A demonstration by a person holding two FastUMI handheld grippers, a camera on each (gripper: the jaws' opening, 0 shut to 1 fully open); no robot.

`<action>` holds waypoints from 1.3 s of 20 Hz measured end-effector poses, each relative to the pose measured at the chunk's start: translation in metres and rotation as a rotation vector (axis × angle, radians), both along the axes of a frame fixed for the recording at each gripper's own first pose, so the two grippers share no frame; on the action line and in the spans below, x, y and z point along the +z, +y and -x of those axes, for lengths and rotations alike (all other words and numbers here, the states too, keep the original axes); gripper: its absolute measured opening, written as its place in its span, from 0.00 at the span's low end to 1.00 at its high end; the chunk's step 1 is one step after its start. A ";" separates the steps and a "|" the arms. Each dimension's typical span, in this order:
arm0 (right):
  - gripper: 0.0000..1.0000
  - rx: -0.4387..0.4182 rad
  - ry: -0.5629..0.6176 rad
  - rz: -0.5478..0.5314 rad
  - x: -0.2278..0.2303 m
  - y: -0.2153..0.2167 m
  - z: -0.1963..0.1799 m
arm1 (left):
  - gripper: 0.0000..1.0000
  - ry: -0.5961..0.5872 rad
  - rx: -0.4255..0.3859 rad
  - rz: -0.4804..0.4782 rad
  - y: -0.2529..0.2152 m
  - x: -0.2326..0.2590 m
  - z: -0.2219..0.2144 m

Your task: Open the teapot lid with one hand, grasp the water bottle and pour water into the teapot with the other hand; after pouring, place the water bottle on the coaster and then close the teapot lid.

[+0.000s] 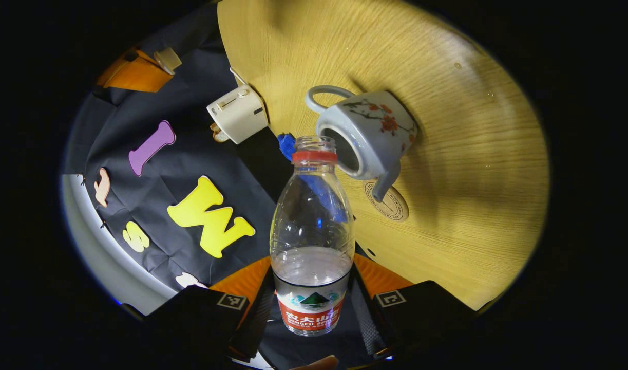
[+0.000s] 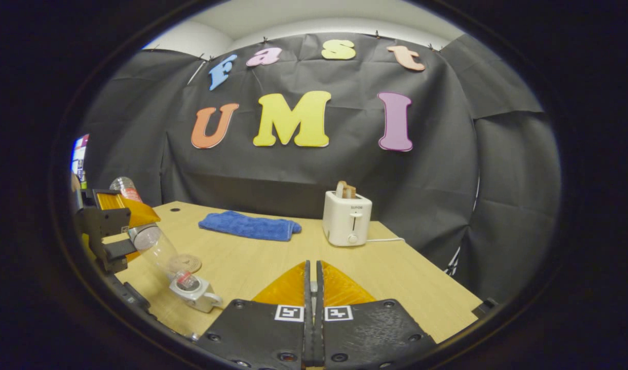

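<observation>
My left gripper [image 1: 312, 295] is shut on the lower body of a clear water bottle [image 1: 312, 221] with a red neck ring and no cap. The bottle's mouth points at the open top of a grey-white teapot [image 1: 367, 133] painted with red blossoms. In the right gripper view the bottle [image 2: 154, 246] tilts steeply down, its mouth right over the teapot [image 2: 196, 297]. A round cork coaster [image 1: 393, 205] lies beside the teapot's spout. My right gripper [image 2: 312, 288] is held above the table with its fingers pressed together and nothing visible between them.
A white toaster [image 2: 347, 218] with bread in it stands at the back of the wooden table [image 2: 396, 277]. A folded blue cloth [image 2: 249, 226] lies left of the toaster. The table's right edge is near the toaster's cord.
</observation>
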State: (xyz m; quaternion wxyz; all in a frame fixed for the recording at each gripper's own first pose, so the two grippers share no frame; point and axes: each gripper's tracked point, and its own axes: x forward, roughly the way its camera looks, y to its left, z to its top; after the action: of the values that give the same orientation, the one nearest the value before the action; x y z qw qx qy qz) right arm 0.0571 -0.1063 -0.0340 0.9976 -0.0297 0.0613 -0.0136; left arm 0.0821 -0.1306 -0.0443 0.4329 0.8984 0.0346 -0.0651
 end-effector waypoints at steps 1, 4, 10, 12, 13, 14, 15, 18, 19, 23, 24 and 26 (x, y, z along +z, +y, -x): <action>0.00 -0.001 0.000 -0.001 -0.001 -0.001 0.000 | 0.76 0.001 0.001 -0.001 0.000 0.001 -0.001; 0.00 -0.001 0.002 -0.002 -0.001 -0.002 0.000 | 0.76 0.001 0.011 -0.008 0.004 0.001 -0.001; 0.00 0.000 0.002 0.004 -0.001 -0.001 0.001 | 0.76 0.012 0.029 -0.005 0.010 -0.001 -0.001; 0.00 -0.002 0.003 0.006 -0.001 -0.001 -0.001 | 0.76 0.010 0.029 -0.005 0.010 -0.001 0.001; 0.00 -0.002 0.004 0.005 -0.002 -0.001 -0.001 | 0.76 0.009 0.027 -0.003 0.009 0.000 0.000; 0.00 0.000 0.007 0.006 -0.002 -0.001 -0.001 | 0.76 0.009 0.024 0.001 0.010 0.001 -0.001; 0.00 0.003 0.009 0.008 -0.003 0.000 -0.001 | 0.76 0.012 0.030 0.012 0.013 0.000 0.000; 0.00 -0.002 0.002 0.012 0.000 -0.002 0.000 | 0.76 0.038 0.032 0.127 0.021 0.002 -0.001; 0.00 -0.005 0.002 0.014 0.000 -0.003 0.000 | 0.76 0.043 0.045 0.194 0.025 0.006 -0.004; 0.00 -0.016 0.011 0.023 -0.002 -0.005 0.000 | 0.76 0.072 0.108 0.497 0.039 0.014 -0.019; 0.00 -0.014 0.009 0.022 -0.001 -0.005 0.001 | 0.76 0.079 0.120 0.571 0.041 0.017 -0.022; 0.00 -0.011 0.002 0.022 0.002 -0.003 0.003 | 0.76 0.066 0.143 0.730 0.048 0.027 -0.026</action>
State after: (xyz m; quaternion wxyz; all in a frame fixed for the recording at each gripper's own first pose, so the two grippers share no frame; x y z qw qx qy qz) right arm 0.0545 -0.1093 -0.0318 0.9971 -0.0402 0.0624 -0.0195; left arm 0.1086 -0.0824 -0.0173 0.7270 0.6775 0.0857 -0.0719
